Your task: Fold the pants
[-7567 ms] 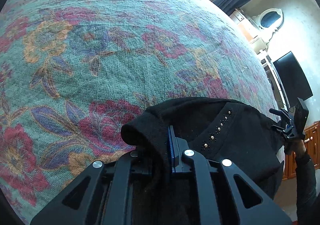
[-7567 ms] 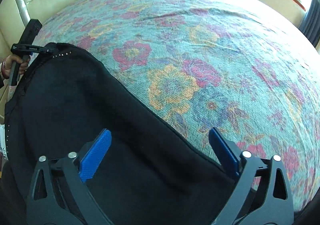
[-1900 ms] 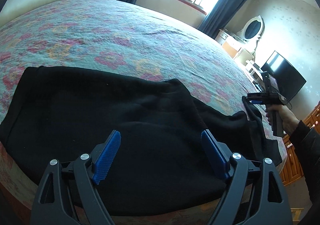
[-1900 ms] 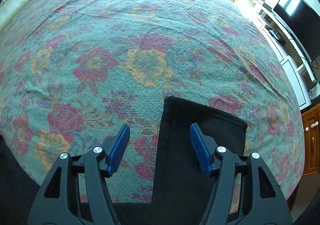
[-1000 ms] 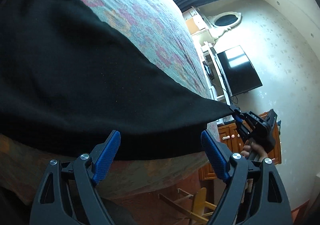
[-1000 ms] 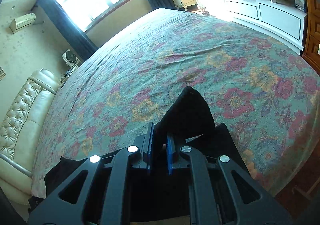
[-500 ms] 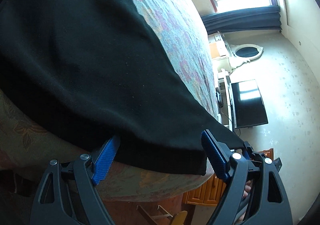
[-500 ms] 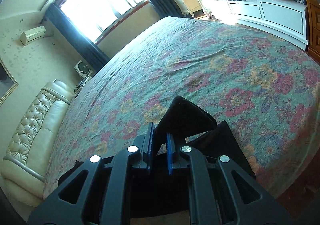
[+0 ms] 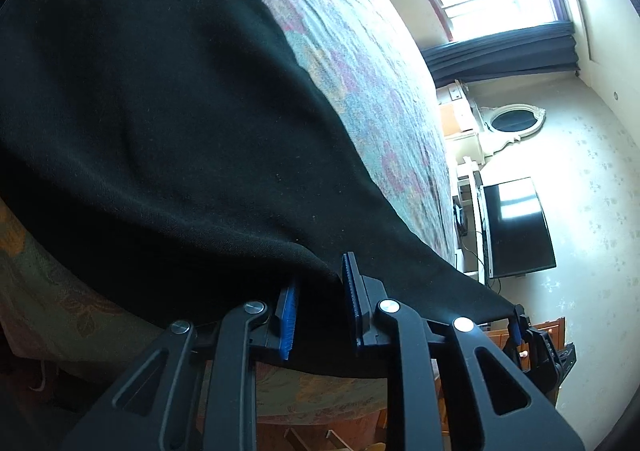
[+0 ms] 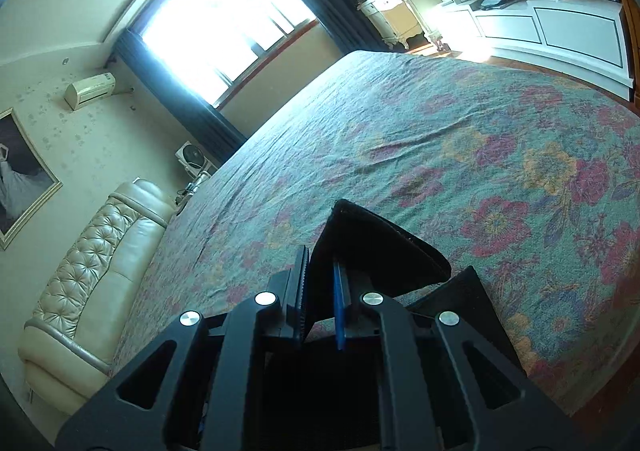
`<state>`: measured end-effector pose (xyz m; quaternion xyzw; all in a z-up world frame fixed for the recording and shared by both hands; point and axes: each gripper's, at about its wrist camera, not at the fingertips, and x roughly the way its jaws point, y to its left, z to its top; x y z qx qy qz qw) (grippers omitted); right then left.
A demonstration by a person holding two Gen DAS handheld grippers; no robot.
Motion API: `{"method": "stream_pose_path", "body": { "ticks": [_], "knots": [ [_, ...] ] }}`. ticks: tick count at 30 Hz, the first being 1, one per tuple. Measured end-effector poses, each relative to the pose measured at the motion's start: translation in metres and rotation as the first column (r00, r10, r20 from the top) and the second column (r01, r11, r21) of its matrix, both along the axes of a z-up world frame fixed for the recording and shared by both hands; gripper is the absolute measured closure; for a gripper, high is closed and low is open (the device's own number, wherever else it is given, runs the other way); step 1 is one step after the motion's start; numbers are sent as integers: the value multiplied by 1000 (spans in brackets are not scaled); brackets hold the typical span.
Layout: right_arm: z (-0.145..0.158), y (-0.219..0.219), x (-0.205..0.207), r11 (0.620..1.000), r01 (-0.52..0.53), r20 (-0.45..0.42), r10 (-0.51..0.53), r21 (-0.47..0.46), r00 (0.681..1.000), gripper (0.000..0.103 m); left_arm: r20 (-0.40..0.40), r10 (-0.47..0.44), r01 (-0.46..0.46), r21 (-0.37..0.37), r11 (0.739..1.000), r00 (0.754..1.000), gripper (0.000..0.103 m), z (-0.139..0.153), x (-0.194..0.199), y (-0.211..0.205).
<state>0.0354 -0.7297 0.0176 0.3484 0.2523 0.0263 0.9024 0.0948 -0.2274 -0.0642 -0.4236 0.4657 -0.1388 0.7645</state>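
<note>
The fold was only partly made. The black pants lay spread along the near edge of the bed, one end drawn out in a taut line toward the right tool, and no neat packet showed yet; bringing that end over and flattening the layers was still to do, by my judgement.

The left tool had just been closing, and its ribbed blue pads now pinched the thick hem of the pants at the bed's edge. The right tool was clamped tight on a leg end, which stood up between the pads in a stiff dark peak (a second flap lay flat beside it).

The cloth looked a heavy, matte knit, faintly fuzzy. The bedspread was woven, floral, in teal, red and ochre, and slightly rumpled.
</note>
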Motion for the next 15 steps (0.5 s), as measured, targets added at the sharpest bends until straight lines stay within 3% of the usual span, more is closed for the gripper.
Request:
{"method": "stream_pose_path", "body": {
  "ticks": [2,4,6,9,15],
  "knots": [
    [-5,1,-16,999,10,6,-9,-44,1000,92,27,-29,28,51,998,999,81,2,-6,-2],
    [-28,-6,-32,998,30,-65,-33,-52,997,92,-7,-61,61,65,996,998,81,-7,-9,-7],
    [-64,-17,-48,999,48,-159,-49,-8,986,92,-59,-84,88,73,993,995,81,-22,-15,-10],
    [-111,-31,-70,993,100,-260,-80,66,962,92,-24,-104,106,122,987,994,81,-18,-20,-14],
    [-134,-46,-89,972,191,-271,-149,135,951,92,-6,-113,113,133,985,994,81,-5,-24,-13]
  ]
}}
